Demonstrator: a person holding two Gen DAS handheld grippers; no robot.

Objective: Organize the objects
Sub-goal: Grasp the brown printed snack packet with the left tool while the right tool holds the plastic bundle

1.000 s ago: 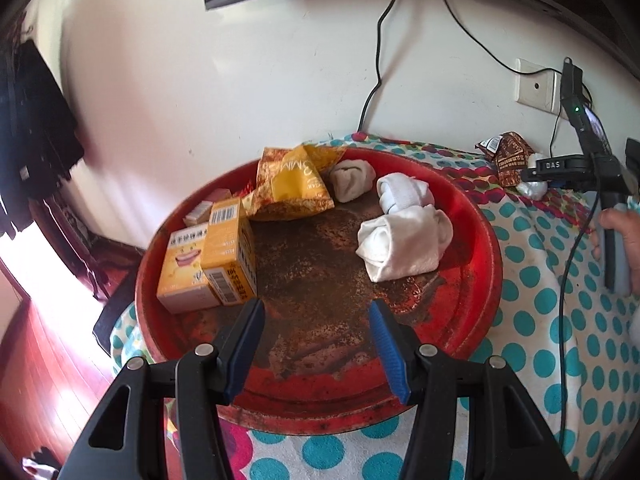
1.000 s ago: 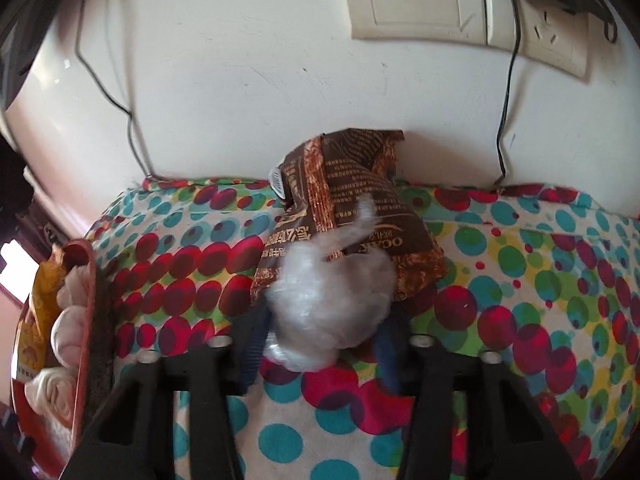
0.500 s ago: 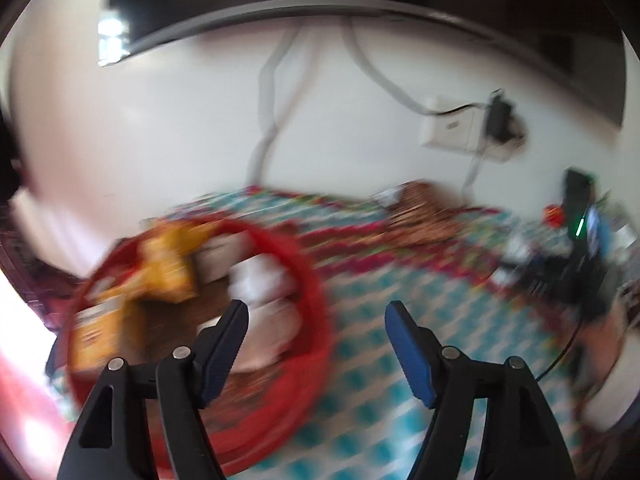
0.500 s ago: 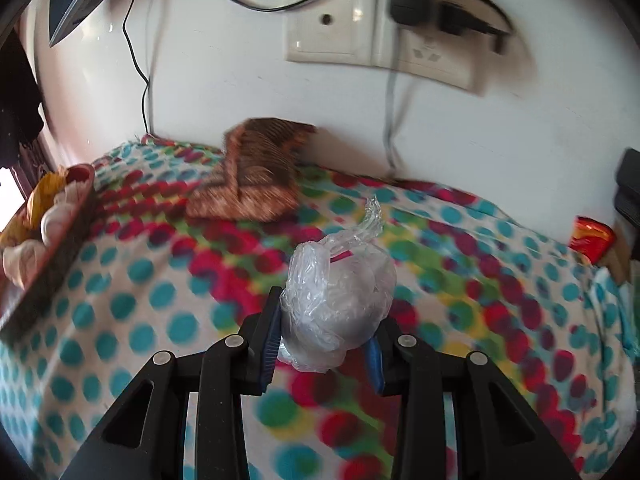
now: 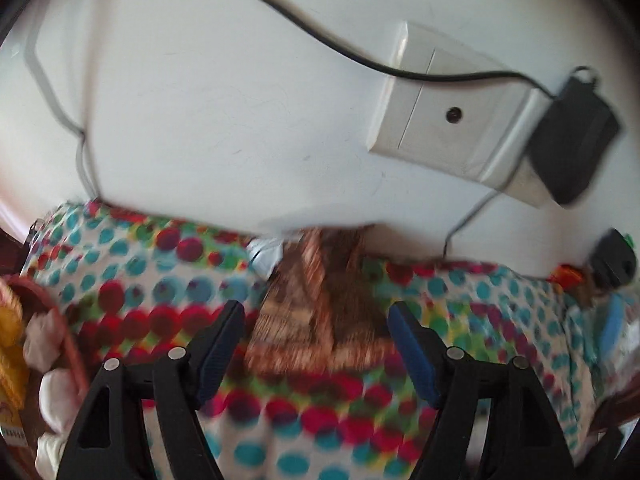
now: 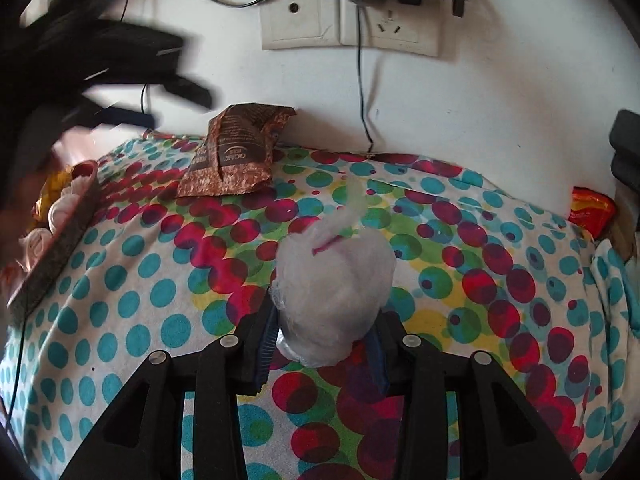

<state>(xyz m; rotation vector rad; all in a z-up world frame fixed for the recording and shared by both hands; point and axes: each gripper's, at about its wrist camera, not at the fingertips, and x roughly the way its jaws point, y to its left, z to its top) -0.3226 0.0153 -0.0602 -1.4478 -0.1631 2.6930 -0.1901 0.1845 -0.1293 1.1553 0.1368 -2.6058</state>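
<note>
The left gripper (image 5: 316, 328) jaws, just widened, gape empty before a crinkled brown packet (image 5: 316, 316); the right gripper (image 6: 322, 330) jaws, just loosening, pinch a crumpled clear plastic bag (image 6: 334, 280).

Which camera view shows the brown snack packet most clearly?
The right wrist view: the brown snack packet is sharp there, leaning against the wall. In the left wrist view it is nearer but blurred, lying ahead of the open left gripper.

Open dotted cloth (image 6: 132, 312) across front and middle: free passage. Brown snack packet (image 6: 236, 156) lies at back against wall (image 6: 500, 112), below socket plate (image 6: 348, 16) with hanging cable (image 6: 362, 92); approach from front only. Red tray (image 6: 52, 240) blocks left edge, filled with rolled white items. Red packet (image 6: 590, 210) at far right corner. Left gripper (image 5: 316, 336) jaws wide, nothing between, packet just ahead.
</note>
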